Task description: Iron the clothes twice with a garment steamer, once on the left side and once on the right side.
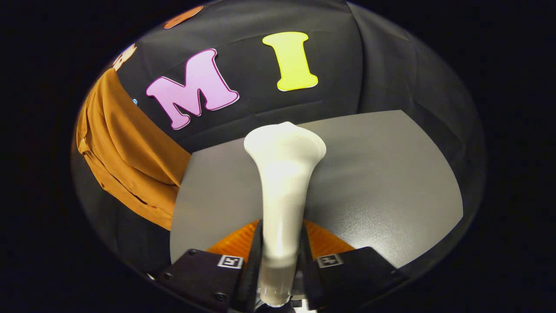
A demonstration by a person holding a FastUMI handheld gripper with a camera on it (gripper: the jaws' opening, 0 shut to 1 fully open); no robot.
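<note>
My gripper (281, 250) is shut on the white garment steamer (282, 174), both fingers pressing on its slim handle. The steamer stands up between the fingers and widens to a flared head that points ahead over the grey table (382, 182). An orange-brown garment (126, 152) hangs against the booth wall to the left, beyond the table's left edge. The steamer's head is well apart from the garment, to its right.
The grey table spreads ahead and to the right of the fingers. Its left edge ends next to the hanging garment. Black cloth walls close the booth behind and on both sides.
</note>
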